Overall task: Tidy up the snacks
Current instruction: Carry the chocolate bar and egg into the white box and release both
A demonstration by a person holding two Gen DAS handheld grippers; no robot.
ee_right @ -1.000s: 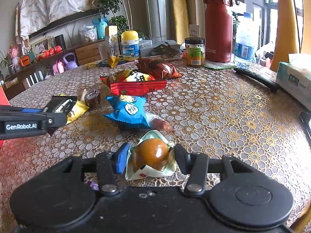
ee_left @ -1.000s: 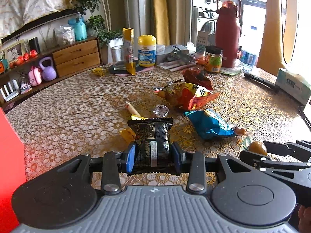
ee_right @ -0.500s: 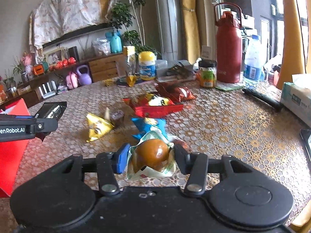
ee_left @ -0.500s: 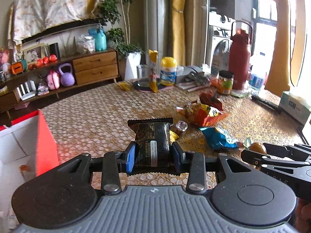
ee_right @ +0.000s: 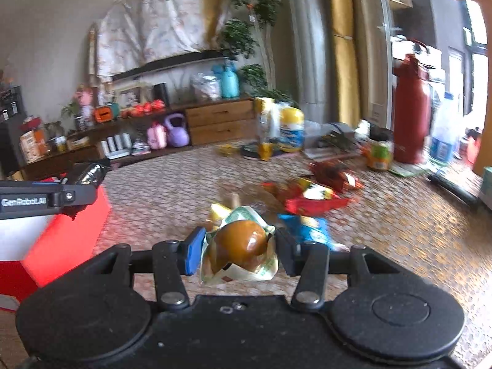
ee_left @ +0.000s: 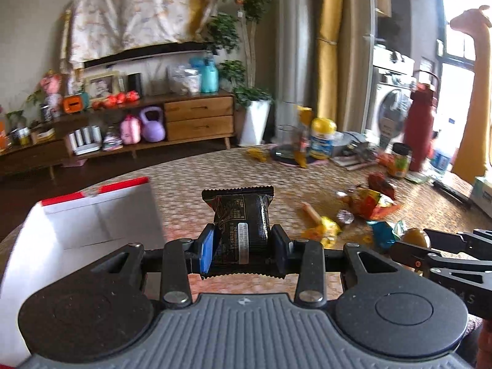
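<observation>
Left wrist view: the left gripper has its fingers clamped on a black snack packet, held beside the red box. The right gripper fingers grip a brown egg pouch above the bench.

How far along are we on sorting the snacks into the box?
Done: nothing confirmed; the visible part of the red box looks bare. In hand: the left tongs clamp a black snack pack near the box, and the right tongs hold a wrapped brown egg. Left: the blue bag, red-yellow bag, dark red bag and yellow packet remain on the table.
</observation>
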